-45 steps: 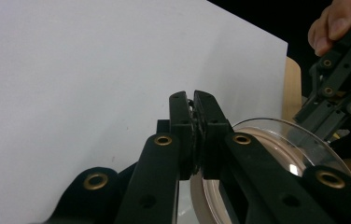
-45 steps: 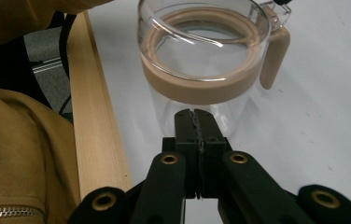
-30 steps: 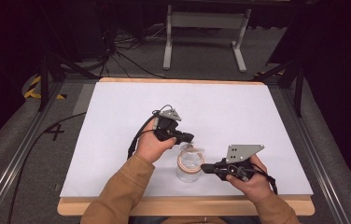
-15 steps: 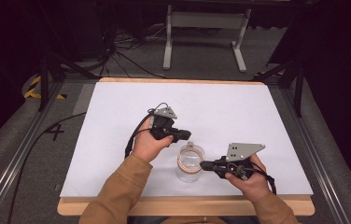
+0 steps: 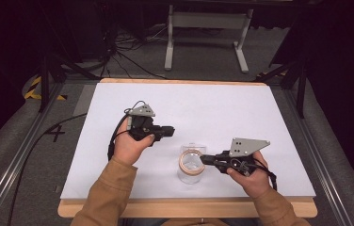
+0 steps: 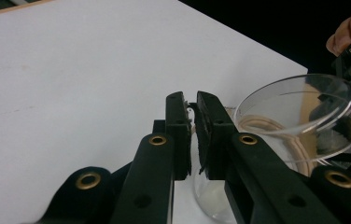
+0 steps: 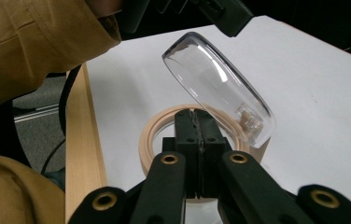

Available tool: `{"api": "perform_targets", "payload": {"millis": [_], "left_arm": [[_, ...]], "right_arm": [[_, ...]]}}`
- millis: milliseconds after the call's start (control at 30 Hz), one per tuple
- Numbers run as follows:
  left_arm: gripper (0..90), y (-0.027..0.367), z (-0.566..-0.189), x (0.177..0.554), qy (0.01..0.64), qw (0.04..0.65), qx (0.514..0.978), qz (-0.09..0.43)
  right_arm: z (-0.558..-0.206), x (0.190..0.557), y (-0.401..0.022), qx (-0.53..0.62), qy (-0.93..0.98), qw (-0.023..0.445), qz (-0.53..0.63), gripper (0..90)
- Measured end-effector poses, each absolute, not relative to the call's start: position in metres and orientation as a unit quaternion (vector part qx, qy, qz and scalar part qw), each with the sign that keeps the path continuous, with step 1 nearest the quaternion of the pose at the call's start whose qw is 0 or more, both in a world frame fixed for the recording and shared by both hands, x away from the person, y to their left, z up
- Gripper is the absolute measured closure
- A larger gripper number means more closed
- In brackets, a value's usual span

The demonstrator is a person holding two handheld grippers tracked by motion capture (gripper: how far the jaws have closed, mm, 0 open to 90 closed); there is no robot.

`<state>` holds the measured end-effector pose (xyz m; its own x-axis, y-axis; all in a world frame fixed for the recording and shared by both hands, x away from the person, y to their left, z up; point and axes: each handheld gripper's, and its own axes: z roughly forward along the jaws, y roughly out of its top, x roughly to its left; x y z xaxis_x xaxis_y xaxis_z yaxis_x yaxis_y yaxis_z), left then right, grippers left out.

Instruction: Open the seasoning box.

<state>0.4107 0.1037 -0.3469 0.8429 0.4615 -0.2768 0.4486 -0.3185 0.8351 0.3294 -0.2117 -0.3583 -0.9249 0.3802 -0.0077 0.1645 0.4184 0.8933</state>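
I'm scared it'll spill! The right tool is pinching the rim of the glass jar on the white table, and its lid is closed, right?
Not quite. The lid is open, swung up and tilted off the mouth of the glass jar, as the right gripper view shows. The right tool does pinch the rim, on the white table.

1. Left gripper (image 5: 168, 131): matte black body with two flat black jaws; brass-coloured ringed screw holes along the jaw arms (image 6: 157, 140).
2. Grey three-cornered plate (image 5: 142, 111) on top, with small dark holes.
3. Black cable (image 5: 112, 141) looping from the body.
4. Right gripper (image 5: 203, 159): same black build, with a larger grey plate (image 5: 246, 146).
5. Tan long sleeves (image 5: 107, 193) cover both forearms.
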Motion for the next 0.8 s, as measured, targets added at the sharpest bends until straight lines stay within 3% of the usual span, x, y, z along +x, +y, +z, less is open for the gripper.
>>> {"api": "perform_targets", "payload": {"millis": [800], "left_arm": [[82.3,0.132,-0.348,0.405,0.31,0.506,0.805,0.012]], "right_arm": [[-0.357,0.35,-0.22,0.211,0.792,0.148,0.553,90.0]]}}
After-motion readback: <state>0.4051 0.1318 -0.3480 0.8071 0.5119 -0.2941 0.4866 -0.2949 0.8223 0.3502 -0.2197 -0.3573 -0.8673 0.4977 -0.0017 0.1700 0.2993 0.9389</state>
